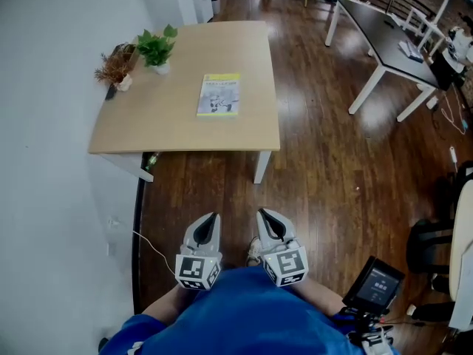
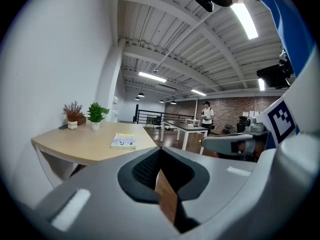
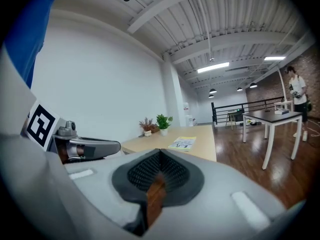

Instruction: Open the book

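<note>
Head view: the wooden bench [image 1: 140, 128] fills the upper left of the frame. At bottom centre, the left hand-held gripper [image 1: 214, 217] and right hand-held gripper [image 1: 262, 213] are both closed and empty. The closed book [image 1: 219, 95] lies mid-bench, well apart from them.

Bright, even indoor light throughout. In the left gripper view the ceiling strip lights [image 2: 245, 19] burn out to plain white. The head view shows pale sheen on the dark wooden floor [image 1: 325, 161] and a soft shadow beneath the light wooden table [image 1: 185, 135]. Both gripper views are fisheye circles with black corners, and the ceiling beams [image 3: 240, 39] bow in them. The left gripper [image 2: 160, 150] and the right gripper [image 3: 160, 151] loom close to the lens, soft and out of focus; the room behind is sharper. Straight edges bend near the head view's rim
</note>
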Demonstrator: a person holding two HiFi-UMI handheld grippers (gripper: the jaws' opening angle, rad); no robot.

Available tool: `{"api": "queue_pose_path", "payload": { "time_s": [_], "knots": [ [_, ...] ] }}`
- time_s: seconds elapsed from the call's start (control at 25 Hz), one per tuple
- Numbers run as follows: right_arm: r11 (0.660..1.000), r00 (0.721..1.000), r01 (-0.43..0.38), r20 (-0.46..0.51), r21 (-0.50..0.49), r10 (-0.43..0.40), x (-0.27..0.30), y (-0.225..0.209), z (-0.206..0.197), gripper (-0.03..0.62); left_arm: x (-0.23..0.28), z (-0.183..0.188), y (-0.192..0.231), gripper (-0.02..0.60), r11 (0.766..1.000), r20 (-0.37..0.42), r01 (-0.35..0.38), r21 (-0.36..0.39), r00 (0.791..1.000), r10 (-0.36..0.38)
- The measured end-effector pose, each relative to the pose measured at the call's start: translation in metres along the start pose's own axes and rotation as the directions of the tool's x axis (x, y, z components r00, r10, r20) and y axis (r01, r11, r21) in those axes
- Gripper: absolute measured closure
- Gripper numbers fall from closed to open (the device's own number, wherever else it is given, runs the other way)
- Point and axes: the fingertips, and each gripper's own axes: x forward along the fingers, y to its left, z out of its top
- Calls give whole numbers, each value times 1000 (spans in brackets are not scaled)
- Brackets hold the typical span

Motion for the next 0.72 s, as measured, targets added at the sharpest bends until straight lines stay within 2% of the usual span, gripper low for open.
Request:
{"api": "queue_pose_path", "payload": {
  "time_s": [0.28,0.52,0.72],
  "knots": [
    [999,999,-37,2,-5,37,35,-34,11,591,49,17,6,575,999,6,-40,8,999,40],
    [999,999,-48,-15,6,48,58,-42,17,591,69,30,20,575,999,-8,-40,17,999,41],
    [1000,999,-19,-36,1,19,106,-61,21,591,113,34,53,575,1000,-12,-12,2,1000,12]
  ]
}}
